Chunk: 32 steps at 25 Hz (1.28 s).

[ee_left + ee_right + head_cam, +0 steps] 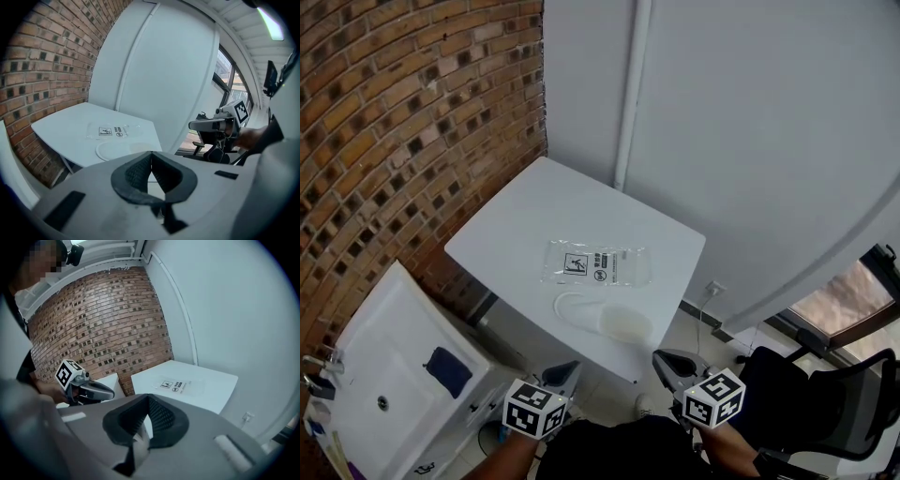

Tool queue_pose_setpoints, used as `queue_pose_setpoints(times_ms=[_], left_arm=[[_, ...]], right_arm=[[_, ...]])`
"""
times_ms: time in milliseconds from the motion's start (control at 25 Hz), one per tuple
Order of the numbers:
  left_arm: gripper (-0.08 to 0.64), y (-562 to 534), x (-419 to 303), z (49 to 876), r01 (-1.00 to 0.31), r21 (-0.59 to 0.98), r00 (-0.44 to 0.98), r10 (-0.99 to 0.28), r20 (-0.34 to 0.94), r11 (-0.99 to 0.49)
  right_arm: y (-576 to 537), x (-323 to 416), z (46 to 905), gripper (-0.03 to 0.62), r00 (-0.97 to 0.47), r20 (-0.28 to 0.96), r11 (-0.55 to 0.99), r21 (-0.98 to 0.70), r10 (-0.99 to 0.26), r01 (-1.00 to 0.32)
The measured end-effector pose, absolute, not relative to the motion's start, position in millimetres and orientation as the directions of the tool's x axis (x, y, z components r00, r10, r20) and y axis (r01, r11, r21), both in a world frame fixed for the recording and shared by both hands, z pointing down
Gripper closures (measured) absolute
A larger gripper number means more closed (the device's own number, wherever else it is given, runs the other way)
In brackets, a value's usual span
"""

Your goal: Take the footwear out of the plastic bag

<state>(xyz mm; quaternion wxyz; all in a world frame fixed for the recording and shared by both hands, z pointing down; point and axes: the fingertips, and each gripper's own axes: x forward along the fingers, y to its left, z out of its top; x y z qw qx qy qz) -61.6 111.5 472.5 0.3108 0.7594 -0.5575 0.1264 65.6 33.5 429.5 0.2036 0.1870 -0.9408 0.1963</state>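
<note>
Head view: plastic bag [595, 264] flat on white table [516, 216]. White slipper [605, 319] outside bag, just beside its near side. Left gripper [563, 373] and right gripper [668, 360] off table's near edge, well apart from slipper.

Left gripper view: fingers pressed together, nothing between; slipper beyond tips.

Right gripper view: fingers pressed together, empty; bag well ahead.

- A white table [581, 202] is set in the corner where a brick wall [403, 122] and a white wall [750, 122] are joined.
- A white pipe [630, 94] is run upright down the white wall, behind the table's far corner.
- A white sink [403, 319] is placed beside the table, at the lower left; a dark blue item [448, 371] is laid on it.
- A socket [713, 289] is mounted low on the white wall.
- A black chair [825, 403] is seen at the lower right, below a window [848, 305].
</note>
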Motion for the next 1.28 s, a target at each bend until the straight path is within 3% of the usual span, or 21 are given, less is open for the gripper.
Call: queue_pose_setpoints(times_ms=[560,1280], left_arm=[[0.552,94.6,-44.5,456.0,-0.949,0.316,0.192,-0.825,0.531,-0.017],[0.552,84.1,-12.1,450.6,-0.959,0.271,0.222,-0.803,0.553,-0.078]], right_arm=[[11.4,81.5,429.4,0.592,-0.874,0.462,0.906,-0.292,-0.148,-0.307],[12.3,106.9,435.4,0.592,-0.881,0.440,0.886,-0.321,-0.173,-0.334]])
